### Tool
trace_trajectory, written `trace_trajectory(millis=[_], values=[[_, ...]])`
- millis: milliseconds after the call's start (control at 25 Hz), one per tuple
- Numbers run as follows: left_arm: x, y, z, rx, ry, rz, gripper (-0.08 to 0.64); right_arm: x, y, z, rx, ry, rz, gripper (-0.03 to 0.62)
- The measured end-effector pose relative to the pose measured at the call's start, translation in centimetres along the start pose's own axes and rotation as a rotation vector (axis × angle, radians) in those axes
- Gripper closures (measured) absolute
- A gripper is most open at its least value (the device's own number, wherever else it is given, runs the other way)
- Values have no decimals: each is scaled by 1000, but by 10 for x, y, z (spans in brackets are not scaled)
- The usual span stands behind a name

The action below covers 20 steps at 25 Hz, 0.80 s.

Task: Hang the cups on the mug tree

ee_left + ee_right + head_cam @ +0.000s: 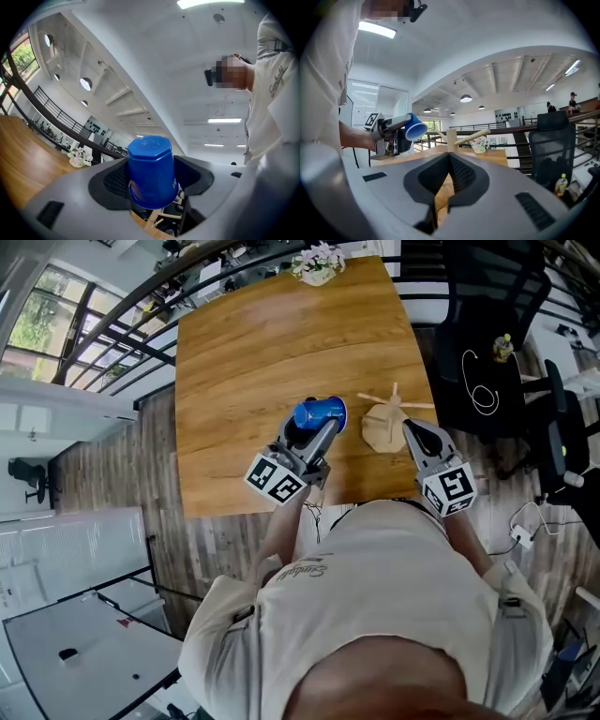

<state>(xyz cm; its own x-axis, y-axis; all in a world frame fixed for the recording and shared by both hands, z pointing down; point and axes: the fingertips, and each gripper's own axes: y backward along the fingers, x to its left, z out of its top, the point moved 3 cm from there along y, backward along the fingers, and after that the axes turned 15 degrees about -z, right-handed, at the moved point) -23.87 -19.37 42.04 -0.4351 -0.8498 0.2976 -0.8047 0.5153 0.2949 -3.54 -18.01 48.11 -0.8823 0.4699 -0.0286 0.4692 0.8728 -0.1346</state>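
Note:
A blue cup (321, 413) is held above the wooden table (244, 381), with my left gripper (316, 430) shut on it. In the left gripper view the cup (151, 173) sits between the jaws, its octagonal end pointing away from the camera. The wooden mug tree (383, 424) stands just right of the cup near the table's front edge, its pegs bare. My right gripper (413, 431) is at the tree's right side by its base, jaws together and holding nothing. In the right gripper view the tree's post (451, 138) rises just beyond the gripper (449, 160), and the cup (414, 128) hangs to its left.
A pot of flowers (318, 263) stands at the table's far edge. A black office chair (487, 343) with a small yellow bottle (504, 346) is off the table's right side. Railings run along the far left. The tree and both grippers are close to the table's front edge.

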Motion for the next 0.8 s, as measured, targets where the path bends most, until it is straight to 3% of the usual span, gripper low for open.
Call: trace_trajectory(millis=[360, 800], values=[[18, -21, 16, -37, 28, -42, 268, -1, 2, 11, -7, 18, 0, 597], [19, -56, -9, 43, 75, -105, 268, -22, 21, 6, 14, -10, -61, 597]])
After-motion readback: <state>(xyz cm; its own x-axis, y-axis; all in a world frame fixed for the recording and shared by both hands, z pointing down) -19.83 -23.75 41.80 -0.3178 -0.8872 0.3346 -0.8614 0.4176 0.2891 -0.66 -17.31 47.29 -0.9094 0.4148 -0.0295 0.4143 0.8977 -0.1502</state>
